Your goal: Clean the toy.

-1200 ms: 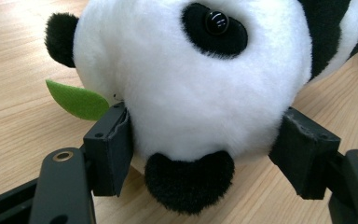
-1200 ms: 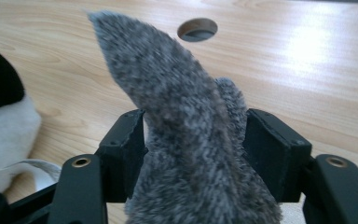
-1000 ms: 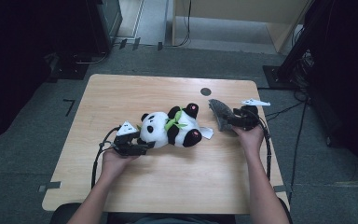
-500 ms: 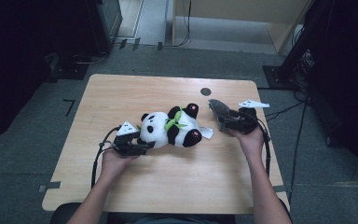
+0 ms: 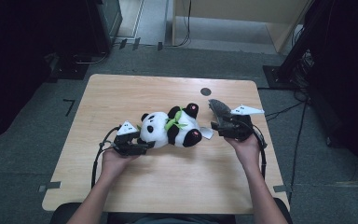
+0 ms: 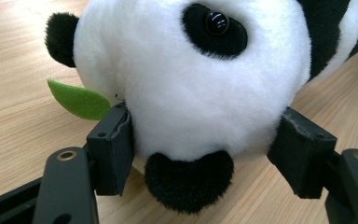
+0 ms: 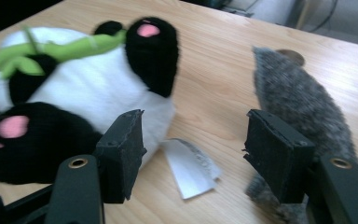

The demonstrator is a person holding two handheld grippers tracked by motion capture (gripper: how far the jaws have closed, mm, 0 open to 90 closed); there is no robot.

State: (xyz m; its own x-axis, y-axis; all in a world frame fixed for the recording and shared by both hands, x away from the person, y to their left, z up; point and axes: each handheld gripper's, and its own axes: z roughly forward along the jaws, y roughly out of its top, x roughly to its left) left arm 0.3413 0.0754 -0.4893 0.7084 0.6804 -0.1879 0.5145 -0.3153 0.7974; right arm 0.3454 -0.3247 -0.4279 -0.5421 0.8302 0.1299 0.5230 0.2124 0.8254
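The toy panda [image 5: 170, 128] lies on its side near the middle of the worktop [image 5: 168, 186], with its long axis going left to right: the head points to the left, the feet to the right. The left tool [image 5: 133, 143] is at the head end. In the left gripper view its two jaws stand on both sides of the white head [image 6: 186, 79] and press into the plush, so this tool is clamped on the toy panda.

The right tool [image 5: 228, 127] is just beside the feet, on the right side. In the right gripper view its jaws are apart and nothing is between them except the bare wood and the white label [image 7: 191, 168] of the toy. One jaw is just in front of the black foot [image 7: 23, 140]; past the other jaw lies a grey furry toy [image 7: 298, 107].

I judge that the feet end is nearer to the right tool, so it must go left to reach it.
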